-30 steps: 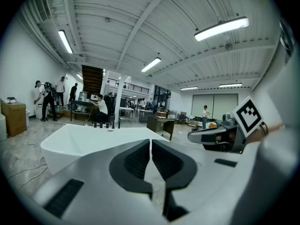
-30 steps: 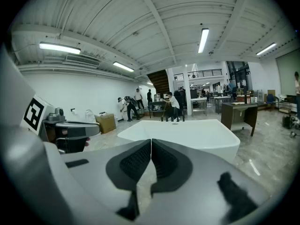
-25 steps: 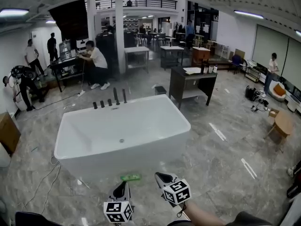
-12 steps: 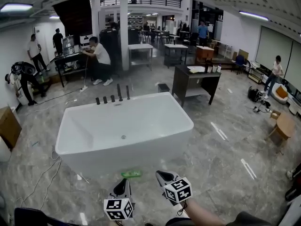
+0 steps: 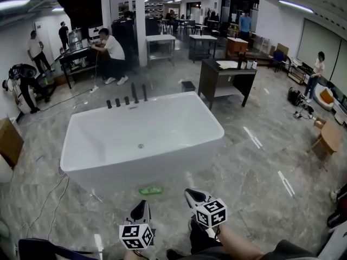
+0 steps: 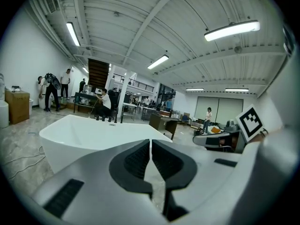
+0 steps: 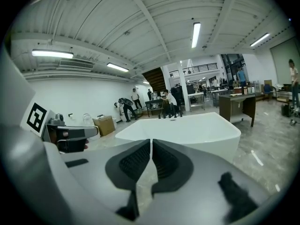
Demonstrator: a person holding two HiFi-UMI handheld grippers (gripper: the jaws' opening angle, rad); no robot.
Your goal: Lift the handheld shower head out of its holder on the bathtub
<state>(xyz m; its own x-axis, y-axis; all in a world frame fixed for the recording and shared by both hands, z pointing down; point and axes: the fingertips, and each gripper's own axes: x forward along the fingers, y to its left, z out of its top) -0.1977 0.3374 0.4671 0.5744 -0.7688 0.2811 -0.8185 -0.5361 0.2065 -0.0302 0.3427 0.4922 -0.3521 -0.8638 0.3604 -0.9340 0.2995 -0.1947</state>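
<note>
The white bathtub (image 5: 81, 161) stands on the grey floor ahead of me. A row of black fittings (image 5: 126, 100) lines its far rim. Two of them are tall, slim posts (image 5: 134, 93); I cannot tell which is the shower head. Both grippers hover low over the floor, well short of the tub's near side. My left gripper (image 5: 142, 206) is shut and holds nothing, and so is my right gripper (image 5: 191, 194). The tub (image 6: 89, 135) lies beyond the shut left gripper (image 6: 150, 142) in the left gripper view. It (image 7: 187, 128) also lies beyond the shut right gripper (image 7: 151, 142) in the right gripper view.
A green object (image 5: 150, 189) lies on the floor by the tub's near side. A dark desk (image 5: 225, 83) stands behind the tub at the right. A cardboard box (image 5: 10, 140) and a floor cable (image 5: 54, 199) are at the left. Several people are at the back.
Both grippers have sunk a little lower in the head view and stay shut. The view has tilted down, with the tub a touch closer.
</note>
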